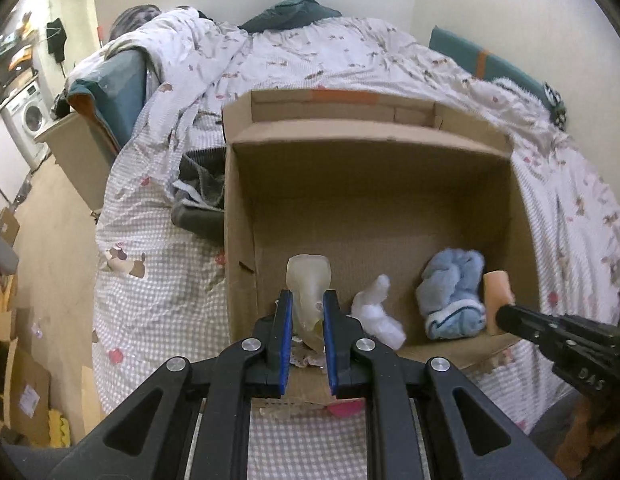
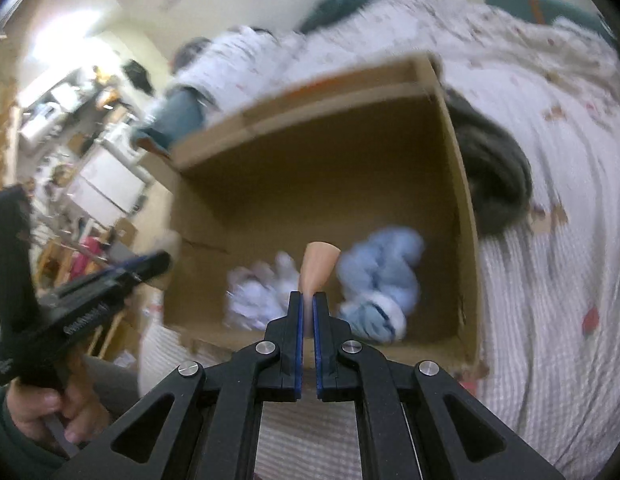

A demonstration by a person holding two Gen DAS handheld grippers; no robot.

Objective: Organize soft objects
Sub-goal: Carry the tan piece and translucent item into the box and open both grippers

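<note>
From the left wrist, the left tool [image 1: 306, 312] pinches a translucent pale soft piece [image 1: 308, 284] over the near edge of the cardboard box [image 1: 366, 184] on the bed [image 1: 310, 52]; inside, toward 3 o'clock, lie a white wad [image 1: 376, 312] and a blue cloth [image 1: 452, 296]. From the right wrist, blurred, the right tool [image 2: 308, 312] squeezes a peach foam piece [image 2: 318, 266] above the box, the white wad at 9 o'clock, the blue cloth at 3 o'clock.

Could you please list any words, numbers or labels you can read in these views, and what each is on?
"DAS": embossed on the right gripper body in the left wrist view, read uncertainly.
Raised lettering on the left gripper body, right wrist view: too blurred to read.
Cardboard box: no legible print.
</note>
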